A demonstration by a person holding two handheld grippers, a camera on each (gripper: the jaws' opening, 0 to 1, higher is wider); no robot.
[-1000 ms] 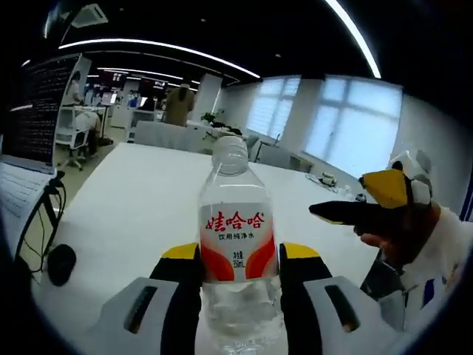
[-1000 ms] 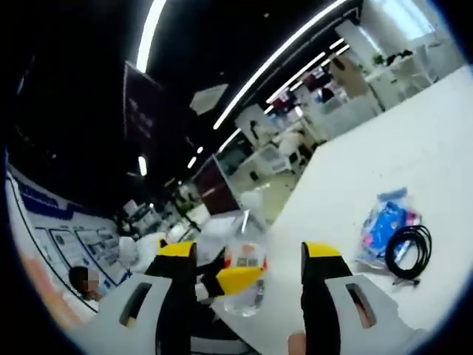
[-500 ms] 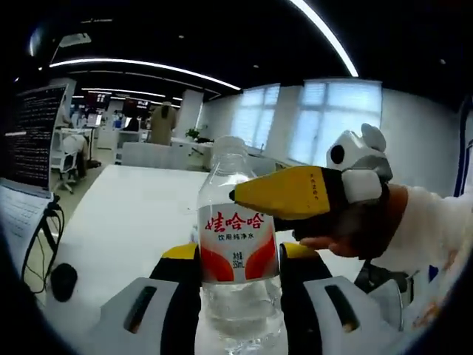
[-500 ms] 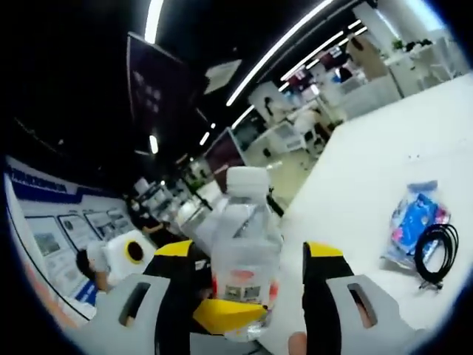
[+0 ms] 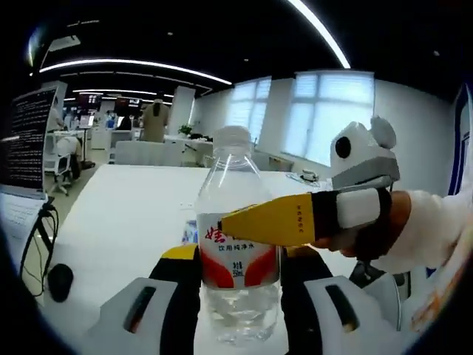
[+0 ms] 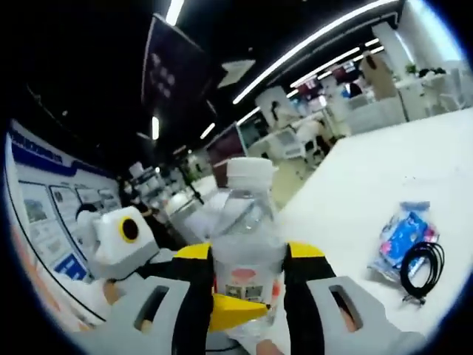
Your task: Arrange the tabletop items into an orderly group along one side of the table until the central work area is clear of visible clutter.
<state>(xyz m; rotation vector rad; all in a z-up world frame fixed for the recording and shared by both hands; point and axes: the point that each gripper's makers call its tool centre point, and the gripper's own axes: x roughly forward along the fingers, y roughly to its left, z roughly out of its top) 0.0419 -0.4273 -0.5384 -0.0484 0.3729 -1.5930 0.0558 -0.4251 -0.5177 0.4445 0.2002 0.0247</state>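
Note:
A clear water bottle point(image 5: 232, 171) with a white cap and a red-and-white label stands upright between my left gripper's point(image 5: 240, 255) yellow-tipped jaws, which are shut on its lower body. My right gripper comes in from the right in the left gripper view, and one of its yellow fingers point(image 5: 277, 220) lies across the label. In the right gripper view the same bottle point(image 6: 248, 214) sits between my right gripper's point(image 6: 250, 255) jaws, which press against its sides. The left gripper's yellow tip point(image 6: 230, 313) shows below it.
The white table point(image 5: 126, 200) stretches away. A laptop point(image 5: 21, 140), a black cable point(image 5: 33, 237) and a black mouse point(image 5: 59, 282) lie at its left edge. A blue packet point(image 6: 403, 237) and a coiled black cable point(image 6: 422, 262) lie on the table at right.
My right gripper has swung in from the right onto the bottle, and its jaws have drawn together against it. The left gripper has kept its hold.

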